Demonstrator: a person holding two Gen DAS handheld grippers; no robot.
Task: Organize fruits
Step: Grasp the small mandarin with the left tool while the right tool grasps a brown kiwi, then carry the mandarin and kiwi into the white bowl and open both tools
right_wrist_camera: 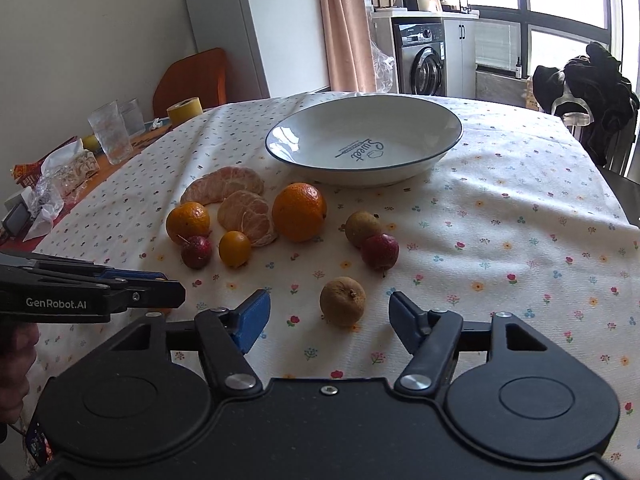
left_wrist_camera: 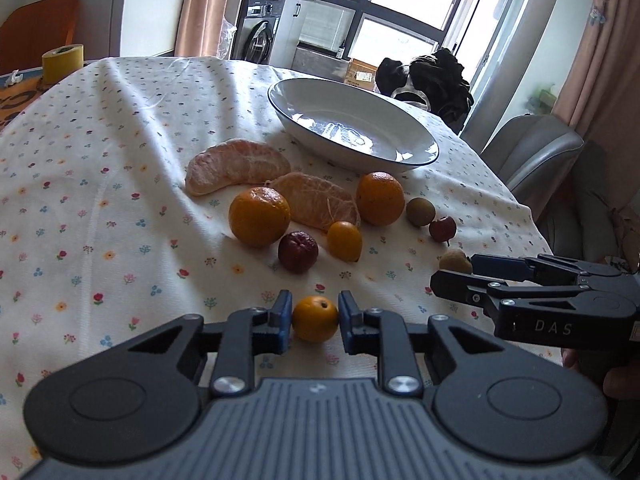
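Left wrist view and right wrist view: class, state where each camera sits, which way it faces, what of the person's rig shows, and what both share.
Left wrist view: on the left gripper, facing forward across the table to the window; its fingers flank a small orange fruit; the right gripper enters at right.
Right wrist view: on the right gripper, open, a brown longan between its fingers; the left gripper enters at left.
Shared: white bowl, floral tablecloth.

Two peeled halves (right_wrist_camera: 224, 189), two mandarins (right_wrist_camera: 299, 211), two kumquats (left_wrist_camera: 315, 318), two red fruits (right_wrist_camera: 380, 251), two longans (right_wrist_camera: 343, 301), one bowl (right_wrist_camera: 448, 142).
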